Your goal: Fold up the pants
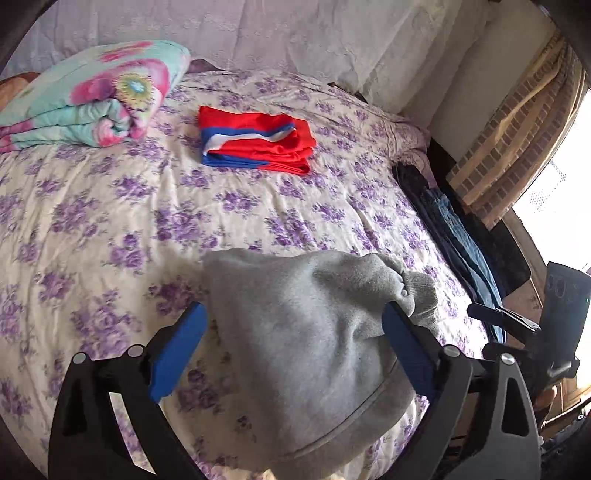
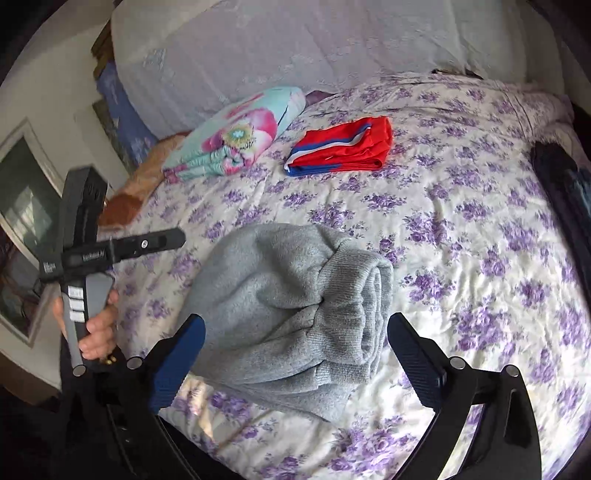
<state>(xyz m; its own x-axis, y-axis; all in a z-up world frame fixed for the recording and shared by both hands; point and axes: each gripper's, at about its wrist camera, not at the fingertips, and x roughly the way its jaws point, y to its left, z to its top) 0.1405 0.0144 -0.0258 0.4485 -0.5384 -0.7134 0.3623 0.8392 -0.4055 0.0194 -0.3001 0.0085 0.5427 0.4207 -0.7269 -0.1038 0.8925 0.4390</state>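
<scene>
Grey sweatpants (image 1: 295, 347) lie folded in a bundle on the floral bedsheet (image 1: 110, 221) near the bed's front edge, ribbed cuffs at the right end (image 2: 351, 295). My left gripper (image 1: 295, 317) is open, its blue fingers (image 1: 177, 354) standing on either side of the bundle with a clear gap. My right gripper (image 2: 295, 328) is open too, its fingers (image 2: 413, 354) spread wide around the pants (image 2: 288, 306). The left gripper's body (image 2: 85, 251), held in a hand, shows at the left of the right wrist view.
Folded red, white and blue pants (image 1: 255, 140) lie farther back on the bed, also in the right wrist view (image 2: 340, 147). A folded floral blanket (image 1: 88, 107) sits back left. Dark clothes (image 1: 454, 229) hang at the bed's right edge. White pillows (image 1: 258, 33) line the headboard.
</scene>
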